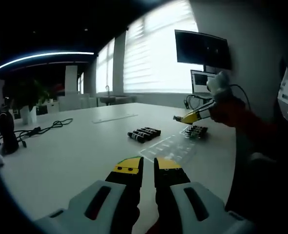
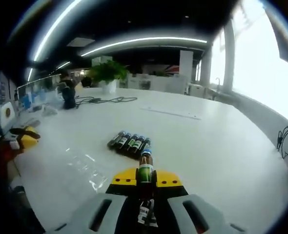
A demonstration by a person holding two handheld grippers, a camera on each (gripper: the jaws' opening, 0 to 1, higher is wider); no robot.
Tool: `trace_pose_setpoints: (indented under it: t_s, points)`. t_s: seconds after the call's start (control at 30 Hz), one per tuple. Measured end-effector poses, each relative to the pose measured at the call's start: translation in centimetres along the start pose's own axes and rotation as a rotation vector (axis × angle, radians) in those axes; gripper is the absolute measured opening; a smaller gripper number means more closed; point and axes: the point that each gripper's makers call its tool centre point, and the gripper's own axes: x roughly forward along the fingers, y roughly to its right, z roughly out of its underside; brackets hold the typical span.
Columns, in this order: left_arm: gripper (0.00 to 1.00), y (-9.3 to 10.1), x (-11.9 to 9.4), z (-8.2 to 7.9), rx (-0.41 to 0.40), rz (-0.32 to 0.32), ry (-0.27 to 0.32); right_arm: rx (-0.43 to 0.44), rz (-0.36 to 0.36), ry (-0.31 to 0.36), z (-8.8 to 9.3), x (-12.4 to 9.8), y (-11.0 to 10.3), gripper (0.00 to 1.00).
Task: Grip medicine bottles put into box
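Right gripper (image 2: 145, 181) clamps a dark bottle (image 2: 145, 170) with a green label and blue cap; left gripper (image 1: 148, 168) holds nothing, jaws nearly together.

**An open-plan office, from what I see**

I'm looking across a long white table (image 1: 75, 146) in a big shared room. A dark flat wall monitor (image 1: 202, 48) hangs beside tall windows with white blinds (image 1: 154, 53). Curved ceiling light strips (image 2: 144, 41) run overhead, a leafy green potted plant (image 2: 106, 74) stands far off, and black cables (image 2: 102, 100) trail over the tabletop.
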Motion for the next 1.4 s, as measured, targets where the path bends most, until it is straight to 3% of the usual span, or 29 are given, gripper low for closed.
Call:
trace_pose_setpoints:
  t_s: [0.53,0.8,0.93,1.4]
  points:
    - [0.03,0.1,-0.1,-0.1,0.003,0.001,0.001,0.034,0.012,-0.018,1.6,-1.1,-0.6,0.06]
    - [0.03,0.4,0.1,0.0,-0.001,0.008,0.000,0.024,0.069,-0.060,2.3,-1.9,-0.8,0.06]
    - [0.03,0.5,0.2,0.1,-0.002,0.013,-0.002,0.050,0.042,-0.109,3.1,-1.6,-1.6,0.06]
    - [0.03,0.4,0.1,0.1,-0.003,0.010,-0.001,0.084,0.027,-0.144,4.1,-1.4,-2.3,0.07]
